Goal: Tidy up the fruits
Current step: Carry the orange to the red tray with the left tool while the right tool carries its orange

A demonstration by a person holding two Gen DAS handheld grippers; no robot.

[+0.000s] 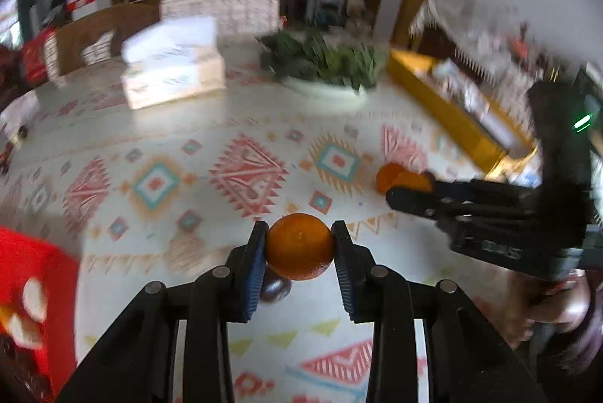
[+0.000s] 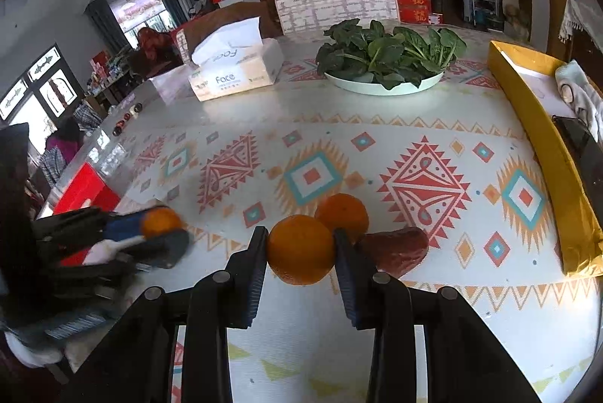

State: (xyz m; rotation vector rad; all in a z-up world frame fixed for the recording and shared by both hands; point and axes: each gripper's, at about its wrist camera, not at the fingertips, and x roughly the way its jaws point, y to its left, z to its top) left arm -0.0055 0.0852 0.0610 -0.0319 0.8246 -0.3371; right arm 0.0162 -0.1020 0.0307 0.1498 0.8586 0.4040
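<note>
Now our left gripper [image 1: 299, 245] clenched on an orange [image 1: 300, 246] above the patterned tablecloth [image 1: 233, 173], our right gripper [image 2: 300, 248] clamped on a second orange [image 2: 300, 249], a third orange [image 2: 345, 212] and a dark reddish fruit [image 2: 395, 248] just beside it, red box [image 1: 34, 275] at our left

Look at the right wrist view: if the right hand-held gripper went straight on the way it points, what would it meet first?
The right hand-held gripper is shut on an orange. Straight ahead, it would probably meet the second orange on the patterned tablecloth first; depth is unclear.
</note>
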